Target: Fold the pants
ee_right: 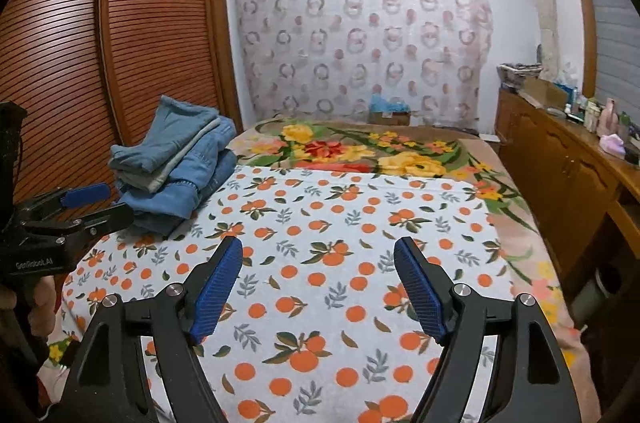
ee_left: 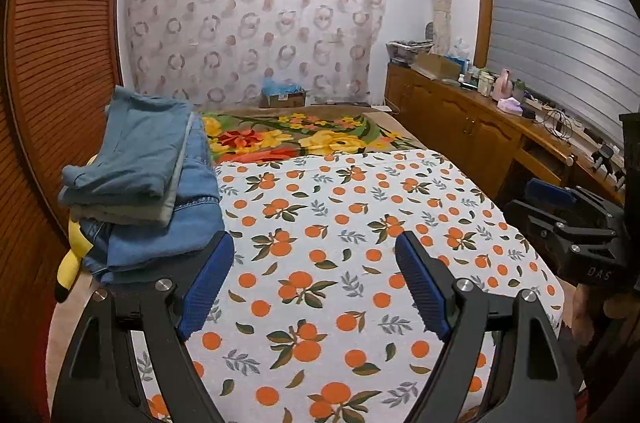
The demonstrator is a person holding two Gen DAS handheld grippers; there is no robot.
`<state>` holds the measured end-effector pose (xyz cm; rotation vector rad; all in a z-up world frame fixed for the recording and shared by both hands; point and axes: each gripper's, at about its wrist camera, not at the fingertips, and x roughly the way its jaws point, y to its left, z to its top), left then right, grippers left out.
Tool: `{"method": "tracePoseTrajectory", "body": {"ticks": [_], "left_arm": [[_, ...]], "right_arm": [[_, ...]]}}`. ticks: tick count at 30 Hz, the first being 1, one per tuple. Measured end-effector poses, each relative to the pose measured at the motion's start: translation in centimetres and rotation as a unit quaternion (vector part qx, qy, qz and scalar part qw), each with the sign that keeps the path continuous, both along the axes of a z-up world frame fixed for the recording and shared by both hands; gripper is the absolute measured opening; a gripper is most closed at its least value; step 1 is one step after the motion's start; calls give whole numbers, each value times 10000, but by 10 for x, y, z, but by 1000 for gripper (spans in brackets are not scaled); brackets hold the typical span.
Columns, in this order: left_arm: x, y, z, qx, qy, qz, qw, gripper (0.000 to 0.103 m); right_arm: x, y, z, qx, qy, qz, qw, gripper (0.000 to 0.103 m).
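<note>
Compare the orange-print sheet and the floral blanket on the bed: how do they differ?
The orange-print sheet is white with small repeated oranges; the floral blanket is tan with large yellow and red flowers. The sheet covers the near part of the bed, overlapping the blanket, which shows beyond and along the right edge. Both lie flat.

"genrobot.ai" on left gripper (ee_right: pixel 86 201), "das" on right gripper (ee_left: pixel 550 197)

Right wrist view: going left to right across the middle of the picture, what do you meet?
Other hand-held gripper → stack of folded denim → orange-print sheet → floral blanket edge → wooden cabinet.
</note>
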<state>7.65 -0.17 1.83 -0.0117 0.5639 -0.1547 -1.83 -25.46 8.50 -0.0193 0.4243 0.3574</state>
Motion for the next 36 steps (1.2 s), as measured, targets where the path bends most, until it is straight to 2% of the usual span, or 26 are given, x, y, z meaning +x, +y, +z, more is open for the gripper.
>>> {"method": "tracePoseTrajectory", "body": {"ticks": [10,12,23,36], "left_arm": [[-12,-9,20,46,-209,12,9998,83],[-15,-11,25,66,-265,21,9996,83],[-30,-8,44,134,-534,177,9983,83],[-43,1,56,156,-754,350,9964,83]], "right_arm": [[-13,-3,4,26,-124,-101,9999,80],[-15,-4,6,30,-168,-124,9998,86],[-26,-8,13,128,-517,-194,9984,90],[-37,-6,6,184,-821,-302,9960,91]]}}
